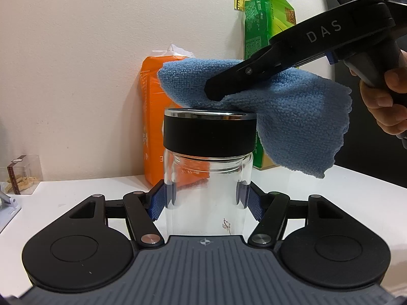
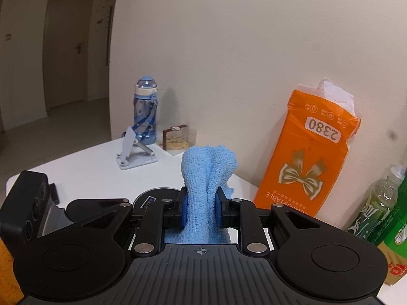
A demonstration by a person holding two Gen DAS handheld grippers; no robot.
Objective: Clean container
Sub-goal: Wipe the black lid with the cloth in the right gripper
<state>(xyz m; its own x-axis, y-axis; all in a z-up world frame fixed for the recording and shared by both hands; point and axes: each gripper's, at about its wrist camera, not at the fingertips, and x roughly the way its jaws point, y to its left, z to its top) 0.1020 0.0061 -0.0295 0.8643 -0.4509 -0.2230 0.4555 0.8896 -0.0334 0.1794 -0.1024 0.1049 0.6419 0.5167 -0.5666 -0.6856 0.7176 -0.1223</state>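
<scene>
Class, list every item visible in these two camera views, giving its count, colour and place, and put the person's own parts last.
Clear glass jar with black lid: one, held upright on white table.
Blue microfibre cloth: one, on lid top.
Orange tissue pack: one, against wall.
Green pack: one, behind cloth.
Blue drinking bottle: one, table's far end.
Clear snack box: one, beside bottle.
White phone stand: one.
Green drink bottle: one, right edge.
Left gripper: grips jar.
Right gripper: pinches cloth.
Hand: one.

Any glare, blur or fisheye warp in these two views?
Left wrist: sharp; bright glint on the jar lid's chrome rim; the glass shows the orange pack through it; corners vignetted. Right wrist: doorway and wall edge bow from fisheye; hallway dim, table near-overexposed; blue cloth crisp in the right tongs.
</scene>
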